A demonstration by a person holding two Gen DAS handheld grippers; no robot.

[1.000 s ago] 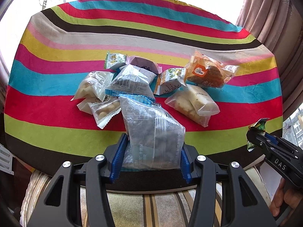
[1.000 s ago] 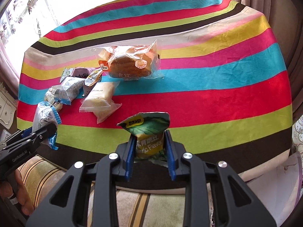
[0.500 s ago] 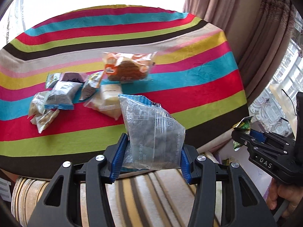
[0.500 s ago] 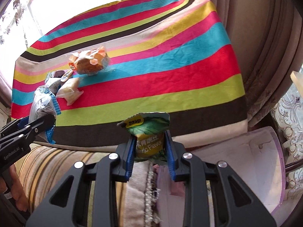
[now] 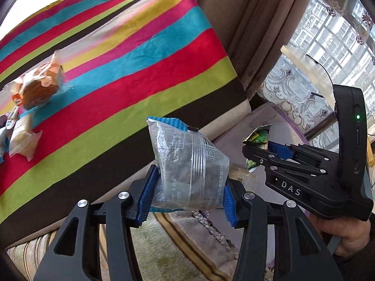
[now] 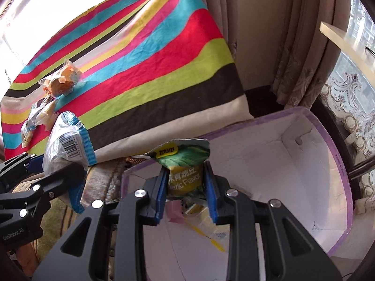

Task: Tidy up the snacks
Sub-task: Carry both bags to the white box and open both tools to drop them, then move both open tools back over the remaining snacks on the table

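Your left gripper (image 5: 187, 196) clamps a clear blue-edged snack bag (image 5: 187, 161), held off the striped tablecloth (image 5: 121, 53) at its 5 o'clock corner. Your right gripper (image 6: 186, 187) pinches a green garlic-flavour packet (image 6: 185, 164) above the open purple-rimmed box (image 6: 323, 168). More wrappers lie in the box at 6 o'clock. An orange bread pack (image 5: 37, 86) remains on the cloth at 9 o'clock.

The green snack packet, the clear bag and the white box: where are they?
green snack packet (image 6: 185, 175), right wrist view, printed front.
clear bag (image 5: 189, 164), left wrist view, middle.
white box (image 6: 293, 175), right wrist view, inner wall.
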